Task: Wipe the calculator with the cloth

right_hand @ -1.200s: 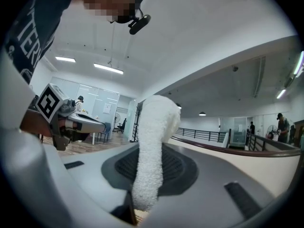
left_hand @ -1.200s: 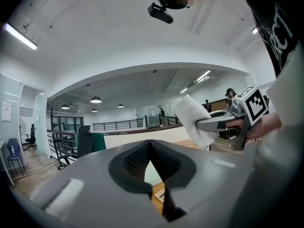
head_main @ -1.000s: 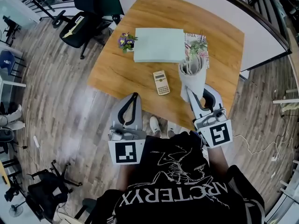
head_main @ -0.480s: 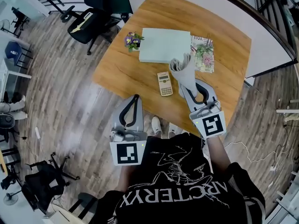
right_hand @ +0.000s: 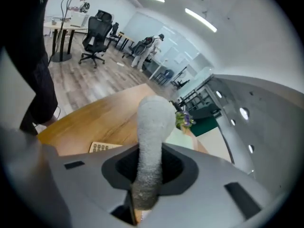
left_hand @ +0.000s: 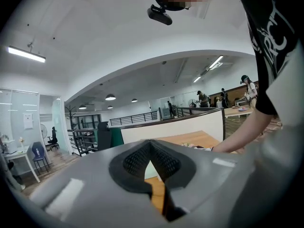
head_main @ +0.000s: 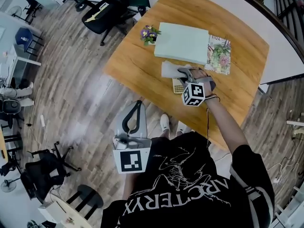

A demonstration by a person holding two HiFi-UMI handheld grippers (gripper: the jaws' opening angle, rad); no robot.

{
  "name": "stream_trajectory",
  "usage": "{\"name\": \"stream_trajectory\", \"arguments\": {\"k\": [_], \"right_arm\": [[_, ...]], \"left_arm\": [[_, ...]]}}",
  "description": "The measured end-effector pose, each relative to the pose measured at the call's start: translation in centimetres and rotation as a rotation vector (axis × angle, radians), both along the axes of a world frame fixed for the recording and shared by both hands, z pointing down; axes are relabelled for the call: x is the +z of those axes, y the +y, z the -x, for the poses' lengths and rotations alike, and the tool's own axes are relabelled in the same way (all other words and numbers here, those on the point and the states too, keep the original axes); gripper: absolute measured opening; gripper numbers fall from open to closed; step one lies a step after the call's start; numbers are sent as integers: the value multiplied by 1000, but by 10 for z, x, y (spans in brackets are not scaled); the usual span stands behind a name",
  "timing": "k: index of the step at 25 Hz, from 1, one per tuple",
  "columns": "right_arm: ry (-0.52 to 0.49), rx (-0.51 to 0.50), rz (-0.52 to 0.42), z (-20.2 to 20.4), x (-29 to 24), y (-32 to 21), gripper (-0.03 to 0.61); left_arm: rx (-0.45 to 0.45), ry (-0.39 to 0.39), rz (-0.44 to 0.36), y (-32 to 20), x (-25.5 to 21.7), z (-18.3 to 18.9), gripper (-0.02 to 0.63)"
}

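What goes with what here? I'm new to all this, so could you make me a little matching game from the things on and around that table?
Things:
1. cloth
2. calculator
3. left tool
4. purple flowers

Descriptions:
a. held off the table, over the floor, jaws together with nothing between them
b. standing by a corner of the pale green box
c. clamped in the right tool
d. lying flat on the wooden table, partly hidden by the right tool

Pairs: 1-c, 2-d, 3-a, 4-b
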State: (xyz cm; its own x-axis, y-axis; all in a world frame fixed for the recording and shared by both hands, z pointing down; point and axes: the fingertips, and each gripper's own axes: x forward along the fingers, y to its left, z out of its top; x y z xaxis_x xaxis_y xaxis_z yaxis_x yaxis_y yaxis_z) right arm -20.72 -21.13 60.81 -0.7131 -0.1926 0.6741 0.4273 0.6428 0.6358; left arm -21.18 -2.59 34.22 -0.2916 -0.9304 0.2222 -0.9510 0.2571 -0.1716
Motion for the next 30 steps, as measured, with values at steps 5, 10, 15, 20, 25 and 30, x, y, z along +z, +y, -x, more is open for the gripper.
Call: {"name": "stream_trajectory", "arguments": {"k": [5,10,15,20,25,30], "right_arm": [[190,2,10,19,74,-18,89],[304,-1,2,22,111,-30,88],[344,-25,48,12,123,-15,89],[367,-87,53,-4,123,8,88],[382,-138,51,-26,125,35,89],[380,-147,37,-36,125,45,89]], "left_arm": [[-66,-7,28,23,5,7,9],[-104,-17,58,37,9,9,9],[-93,-28,69,35,10,6,8],[-58,-22,58,24,11,3,8],[-7,-18,41,9,10,-5,9],[24,-16,25,-2,8,-9,9]]}}
